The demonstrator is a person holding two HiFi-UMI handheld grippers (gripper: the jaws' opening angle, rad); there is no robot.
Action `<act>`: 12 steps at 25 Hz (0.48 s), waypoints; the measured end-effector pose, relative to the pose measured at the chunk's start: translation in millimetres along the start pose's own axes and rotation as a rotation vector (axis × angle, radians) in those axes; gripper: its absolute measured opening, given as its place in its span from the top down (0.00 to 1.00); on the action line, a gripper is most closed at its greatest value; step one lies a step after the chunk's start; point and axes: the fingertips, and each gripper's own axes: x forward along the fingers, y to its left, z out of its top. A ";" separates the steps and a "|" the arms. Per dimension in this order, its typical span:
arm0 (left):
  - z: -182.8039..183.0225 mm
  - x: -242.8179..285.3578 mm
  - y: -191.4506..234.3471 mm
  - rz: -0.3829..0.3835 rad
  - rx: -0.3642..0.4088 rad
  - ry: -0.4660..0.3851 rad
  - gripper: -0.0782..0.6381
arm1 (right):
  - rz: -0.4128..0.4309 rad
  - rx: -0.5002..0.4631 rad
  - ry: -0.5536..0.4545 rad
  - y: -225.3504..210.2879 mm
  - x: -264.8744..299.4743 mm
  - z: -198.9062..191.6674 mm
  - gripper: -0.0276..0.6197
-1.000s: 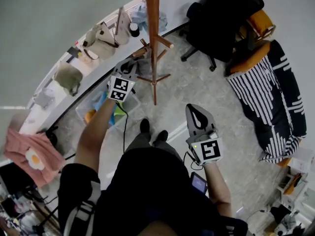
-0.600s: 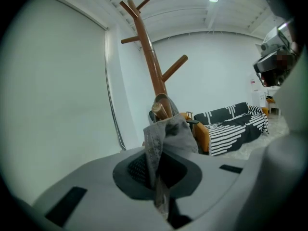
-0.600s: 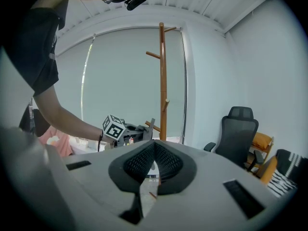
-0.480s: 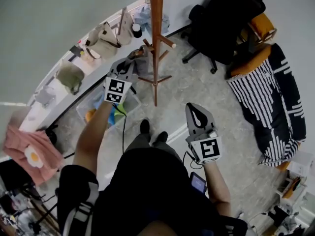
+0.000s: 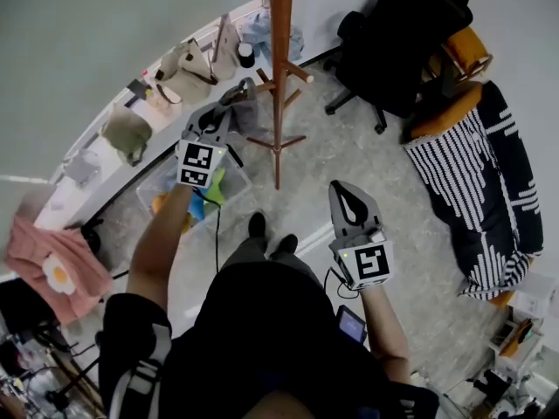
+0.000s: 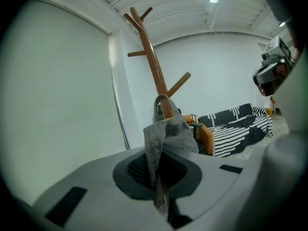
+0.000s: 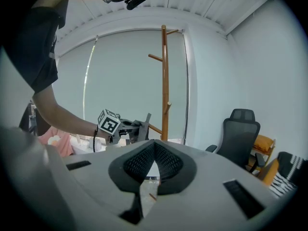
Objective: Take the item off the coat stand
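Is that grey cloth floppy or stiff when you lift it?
Probably floppy: the cloth crumples and droops where the left gripper pinches it. Likely light, since that small pinch alone seems to carry it.

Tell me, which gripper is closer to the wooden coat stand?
Left. The left gripper is right beside the coat stand, shut on a grey cloth. The right gripper sits well back from the stand, near the person's body, holding nothing.

Black office chair [image 5: 406, 46] stands near striped sofa [image 5: 476, 177].
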 end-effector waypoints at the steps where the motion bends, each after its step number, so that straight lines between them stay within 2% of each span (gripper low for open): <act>1: 2.3 -3.0 0.7 0.002 -0.001 -0.002 0.85 | 0.001 -0.001 -0.002 0.5 -0.2 0.5 0.93; 12: 12.0 -40.3 2.3 0.047 -0.013 0.002 0.85 | 0.006 -0.005 -0.013 3.2 -4.7 1.0 0.93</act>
